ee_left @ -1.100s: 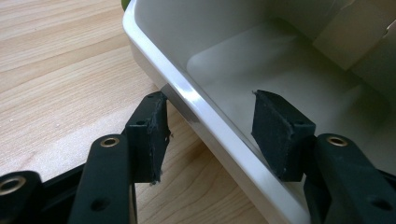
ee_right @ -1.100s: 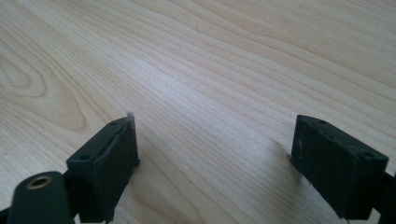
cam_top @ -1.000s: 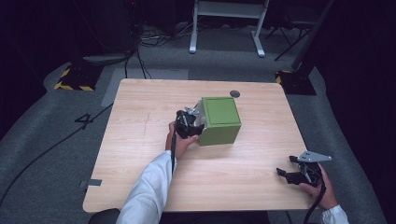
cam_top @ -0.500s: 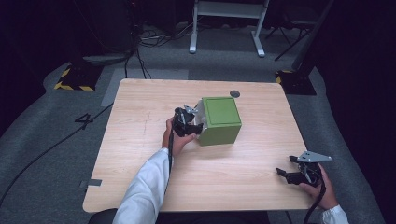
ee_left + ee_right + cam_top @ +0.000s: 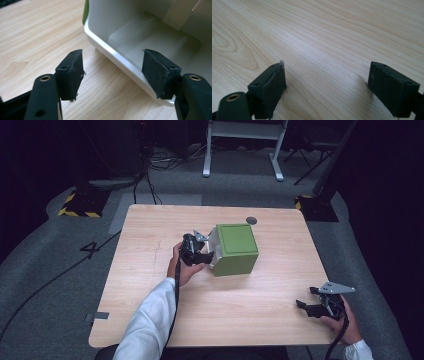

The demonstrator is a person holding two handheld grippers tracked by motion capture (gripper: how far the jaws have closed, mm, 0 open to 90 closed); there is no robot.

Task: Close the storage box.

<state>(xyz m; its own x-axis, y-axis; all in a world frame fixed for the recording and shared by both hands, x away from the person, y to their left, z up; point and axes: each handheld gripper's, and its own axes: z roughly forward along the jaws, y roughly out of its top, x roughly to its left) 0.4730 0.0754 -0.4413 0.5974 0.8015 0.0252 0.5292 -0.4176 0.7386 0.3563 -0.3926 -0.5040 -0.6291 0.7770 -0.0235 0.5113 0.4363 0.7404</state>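
A green box (image 5: 235, 247) lies on its side near the middle of the wooden table (image 5: 150, 230), its open white inside (image 5: 150, 37) turned toward the left hand. My left gripper (image 5: 209, 254) is open right at that opening. In the left gripper view the left gripper (image 5: 112, 67) has one pad (image 5: 160, 71) over the box's white lower rim and the other pad (image 5: 71, 72) over bare wood. My right gripper (image 5: 306, 297) rests open near the table's front right corner. In its own view the right gripper (image 5: 327, 77) holds nothing, with wood grain beneath.
A small dark disc (image 5: 251, 220) lies on the table behind the box. Beyond the far edge, on grey carpet, are cables (image 5: 150, 165), a white frame's legs (image 5: 242, 150) and a yellow-black striped base (image 5: 80, 205). A cable (image 5: 176, 305) trails along the left sleeve.
The left hand and its gripper have shifted slightly at the box's open side. The box and the right gripper have not moved.
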